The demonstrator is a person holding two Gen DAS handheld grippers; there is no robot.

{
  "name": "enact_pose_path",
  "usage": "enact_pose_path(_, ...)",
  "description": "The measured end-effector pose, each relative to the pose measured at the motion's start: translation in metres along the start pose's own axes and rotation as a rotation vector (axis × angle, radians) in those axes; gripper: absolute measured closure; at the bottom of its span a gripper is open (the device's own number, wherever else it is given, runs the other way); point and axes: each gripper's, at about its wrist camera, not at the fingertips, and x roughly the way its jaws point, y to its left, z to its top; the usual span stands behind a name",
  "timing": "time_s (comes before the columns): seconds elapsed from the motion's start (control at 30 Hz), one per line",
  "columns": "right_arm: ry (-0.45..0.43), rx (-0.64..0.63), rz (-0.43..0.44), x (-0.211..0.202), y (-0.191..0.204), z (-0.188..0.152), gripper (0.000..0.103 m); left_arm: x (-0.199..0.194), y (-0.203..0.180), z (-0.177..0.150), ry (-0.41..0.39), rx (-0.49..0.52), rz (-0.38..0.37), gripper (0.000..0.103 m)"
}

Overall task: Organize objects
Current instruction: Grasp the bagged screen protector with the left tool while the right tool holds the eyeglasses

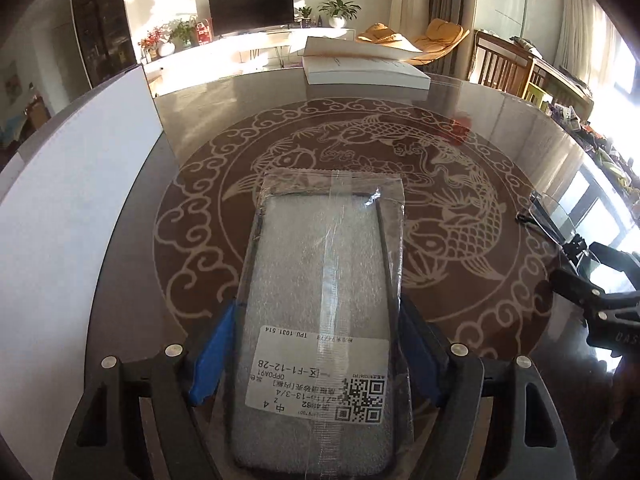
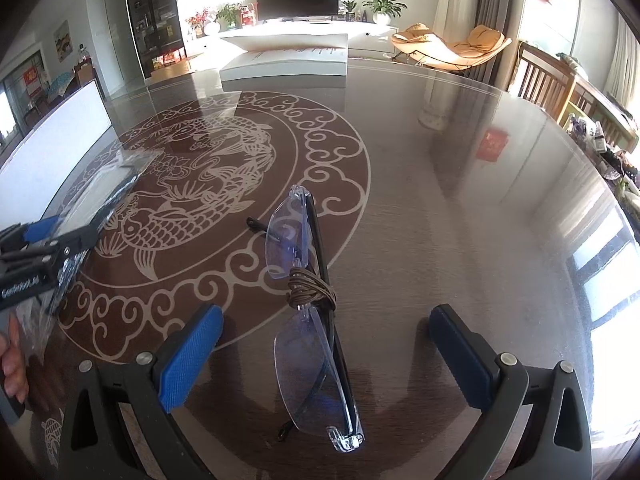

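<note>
My left gripper (image 1: 316,344) is shut on a phone case in a clear plastic bag (image 1: 324,288) with a white label and QR code, held just over the glass table (image 1: 520,160). The bag also shows at the left of the right wrist view (image 2: 100,196). My right gripper (image 2: 324,344) is open, its blue pads (image 2: 188,356) either side of a pair of folded rimless glasses (image 2: 308,320) with a brown cord wound round the middle, lying on the table. The glasses also show at the right of the left wrist view (image 1: 548,216).
A thick white book (image 1: 360,64) lies at the table's far edge, its cover lifted. A white board (image 1: 80,184) stands along the left edge. The table carries a fish pattern (image 2: 200,168). Chairs and clutter are at the right (image 1: 520,68).
</note>
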Motion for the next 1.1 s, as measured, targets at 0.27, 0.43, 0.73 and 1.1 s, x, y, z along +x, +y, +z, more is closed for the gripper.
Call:
enact_pose_path(0.27, 0.000, 0.000, 0.001, 0.000, 0.000, 0.000, 0.000, -0.028, -0.006, -0.039, -0.002, 0.011, -0.008, 0.026)
enact_pose_path(0.43, 0.000, 0.000, 0.004, 0.001, 0.000, 0.000, 0.000, -0.025, -0.006, -0.036, -0.005, 0.011, -0.003, 0.025)
enact_pose_path(0.73, 0.000, -0.002, 0.006, 0.002, 0.001, 0.000, 0.000, -0.026, -0.007, -0.036, -0.008, 0.009, -0.005, 0.025)
enact_pose_path(1.1, 0.006, -0.007, 0.012, 0.003, 0.000, 0.001, 0.000, -0.025, -0.006, -0.036, 0.012, 0.014, -0.049, 0.010)
